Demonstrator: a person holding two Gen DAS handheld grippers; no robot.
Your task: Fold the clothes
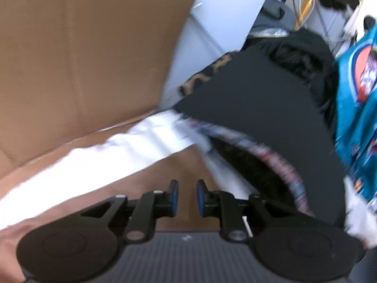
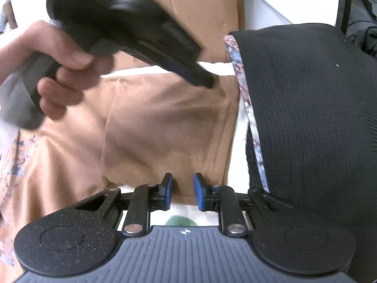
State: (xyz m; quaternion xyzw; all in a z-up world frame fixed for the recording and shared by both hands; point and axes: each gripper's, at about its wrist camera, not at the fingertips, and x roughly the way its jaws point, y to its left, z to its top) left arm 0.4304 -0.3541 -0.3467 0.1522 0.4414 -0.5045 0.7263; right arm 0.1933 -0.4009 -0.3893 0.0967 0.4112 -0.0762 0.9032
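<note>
Left wrist view, blurred: the left gripper (image 1: 187, 198) has its fingers spread, holding nothing, over tan cloth (image 1: 183, 165); a black garment (image 1: 259, 108) lies ahead to the right.

Right wrist view: the right gripper (image 2: 182, 192), fingers spread and empty, hovers at the tan cloth's near edge, the cloth stretching ahead; the black garment's patterned hem (image 2: 247, 103) runs lengthwise just right. The left gripper's tip probably touches the cloth's far edge.

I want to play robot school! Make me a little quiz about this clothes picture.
1. True or false: the right gripper is pinching the tan garment.
2. Which colour are the pads on the left gripper? A red, B blue, C green.
3. Fill in: the black garment has a ____ strip along its edge.

Key: 1 false, its jaws stand apart with nothing between them. 2 B. 3 patterned.
</note>
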